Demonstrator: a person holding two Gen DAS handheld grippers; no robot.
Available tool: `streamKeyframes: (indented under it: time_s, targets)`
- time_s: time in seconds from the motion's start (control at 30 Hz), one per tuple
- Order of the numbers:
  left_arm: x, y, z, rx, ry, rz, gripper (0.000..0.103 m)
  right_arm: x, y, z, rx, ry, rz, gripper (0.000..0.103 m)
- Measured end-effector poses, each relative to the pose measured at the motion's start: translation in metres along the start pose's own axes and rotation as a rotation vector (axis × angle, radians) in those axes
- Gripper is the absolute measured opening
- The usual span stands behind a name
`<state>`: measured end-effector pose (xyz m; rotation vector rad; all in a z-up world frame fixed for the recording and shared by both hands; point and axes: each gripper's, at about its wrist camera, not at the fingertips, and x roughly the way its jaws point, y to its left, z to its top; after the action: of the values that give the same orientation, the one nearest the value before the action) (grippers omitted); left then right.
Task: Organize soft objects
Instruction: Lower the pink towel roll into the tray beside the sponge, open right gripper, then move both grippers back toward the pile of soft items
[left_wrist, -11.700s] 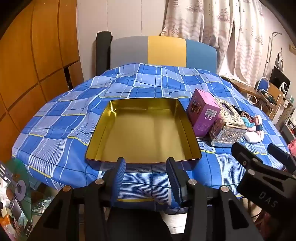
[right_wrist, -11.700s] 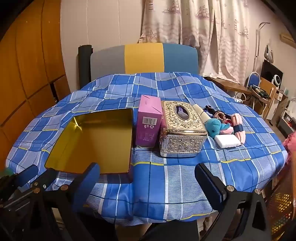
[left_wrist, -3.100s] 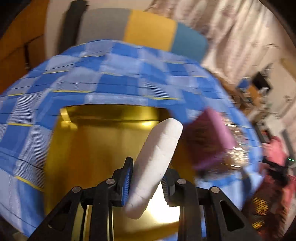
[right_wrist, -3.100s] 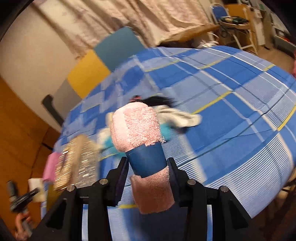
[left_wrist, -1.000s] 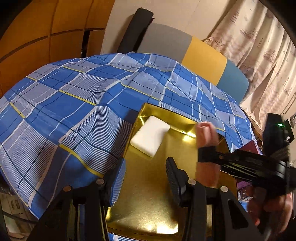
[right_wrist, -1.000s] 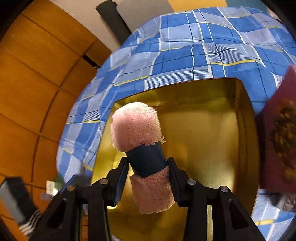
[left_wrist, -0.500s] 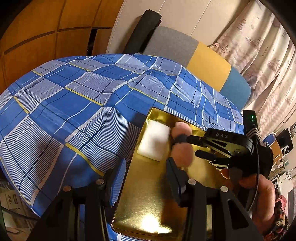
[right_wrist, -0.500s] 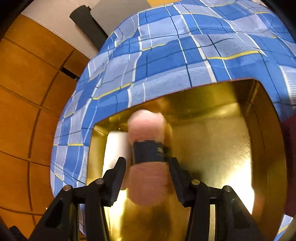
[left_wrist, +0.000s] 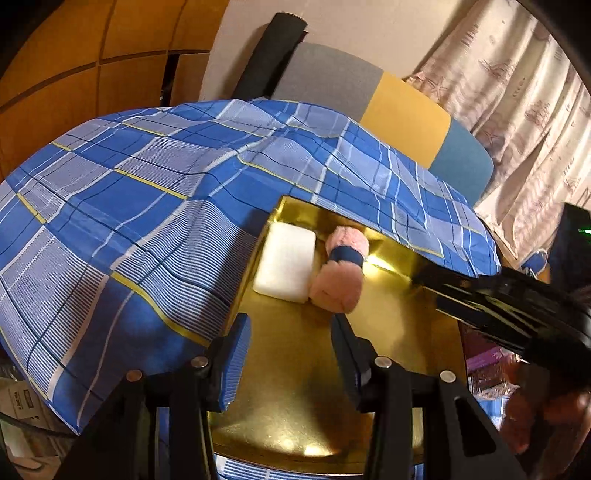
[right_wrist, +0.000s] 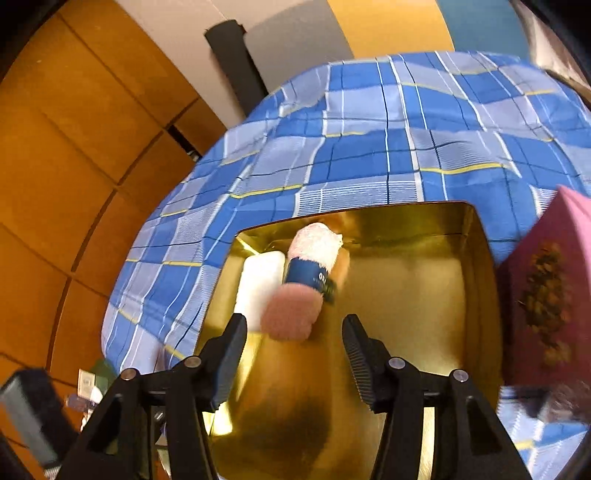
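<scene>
A gold tin tray (left_wrist: 399, 354) lies on the blue plaid cloth. In it a white sponge (left_wrist: 285, 261) lies at the far left corner, with a pink rolled towel with a blue band (left_wrist: 341, 273) right beside it, touching. My left gripper (left_wrist: 291, 332) is open and empty over the tray's near left edge. In the right wrist view the tray (right_wrist: 417, 288) holds the sponge (right_wrist: 258, 284) and the towel (right_wrist: 306, 284). My right gripper (right_wrist: 293, 332) is open and empty just behind the towel. The right gripper's body shows blurred at the right of the left wrist view.
A pink box (right_wrist: 546, 291) stands against the tray's right side. The plaid cloth (left_wrist: 129, 221) covers the round table and drops off at the left. A grey, yellow and blue chair back (left_wrist: 388, 107) stands behind, with wood panels at the left.
My right gripper opened and let go of the pink towel, which now lies in the tray beside the sponge. The right gripper has drawn back a little. My left gripper stays open.
</scene>
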<state>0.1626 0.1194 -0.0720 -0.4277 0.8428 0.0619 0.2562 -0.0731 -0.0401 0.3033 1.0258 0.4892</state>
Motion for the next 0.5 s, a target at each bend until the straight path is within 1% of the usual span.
streamKeyframes:
  time_s: [0.07, 0.17, 0.3, 0.4, 0.5]
  targets:
    - [0.001, -0.005, -0.003, 0.012, 0.007, -0.005, 0.045, -0.019, 0.0, -0.009, -0.024, -0.021, 0.014, 0.056]
    - [0.001, -0.014, -0.009, 0.033, 0.014, -0.028, 0.045, -0.044, -0.003, -0.021, -0.063, -0.058, 0.01, 0.056]
    - [-0.001, -0.029, -0.017, 0.079, 0.021, -0.104, 0.045, -0.081, -0.015, -0.042, -0.114, -0.128, -0.017, 0.057]
    - [-0.003, -0.044, -0.025, 0.126, 0.023, -0.136, 0.045, -0.103, -0.028, -0.053, -0.122, -0.17, -0.036, 0.057]
    - [-0.002, -0.059, -0.034, 0.172, 0.036, -0.172, 0.045, -0.133, -0.047, -0.066, -0.125, -0.236, -0.081, 0.057]
